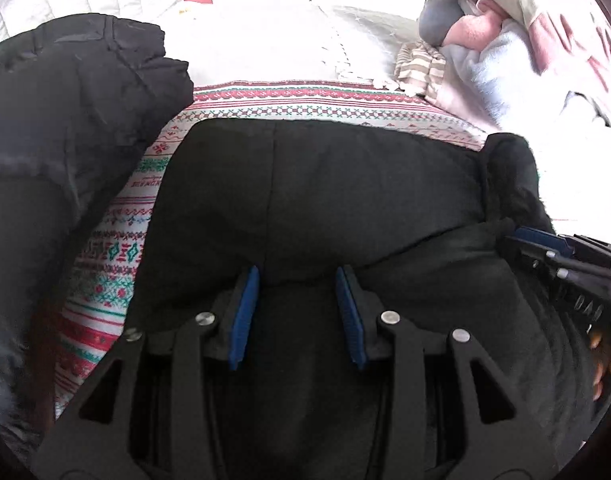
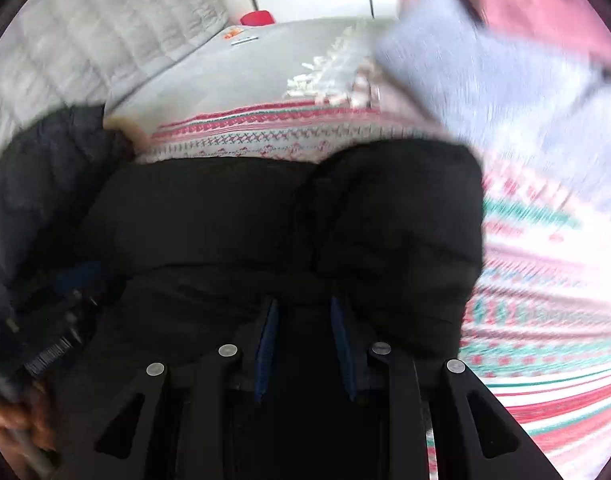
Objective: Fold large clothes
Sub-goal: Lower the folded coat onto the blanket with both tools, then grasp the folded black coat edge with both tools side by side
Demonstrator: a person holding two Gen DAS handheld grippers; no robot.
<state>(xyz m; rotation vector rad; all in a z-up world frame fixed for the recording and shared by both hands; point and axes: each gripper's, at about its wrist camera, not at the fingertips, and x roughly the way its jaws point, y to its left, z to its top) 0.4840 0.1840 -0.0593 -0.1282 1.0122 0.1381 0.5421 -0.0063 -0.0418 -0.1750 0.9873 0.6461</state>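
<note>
A black padded coat (image 1: 325,184) lies folded on a patterned red, green and white blanket (image 1: 117,240). My left gripper (image 1: 297,276) points down at its near edge, blue pads apart with a thick bunch of the coat pinched between them. My right gripper (image 2: 303,304) grips the same edge further right, and black cloth fills the gap between its pads. In the left wrist view the right gripper (image 1: 565,256) shows at the right rim, in a hand (image 1: 601,360). The right wrist view, which is blurred, has the left gripper (image 2: 61,320) at its lower left.
A second puffy black mass (image 1: 65,120) lies at the left; I cannot tell whether it belongs to the same coat. A heap of pink, pale blue and grey clothes (image 1: 497,40) sits at the back right. A white quilted surface (image 2: 105,32) and a red object (image 2: 257,18) lie beyond.
</note>
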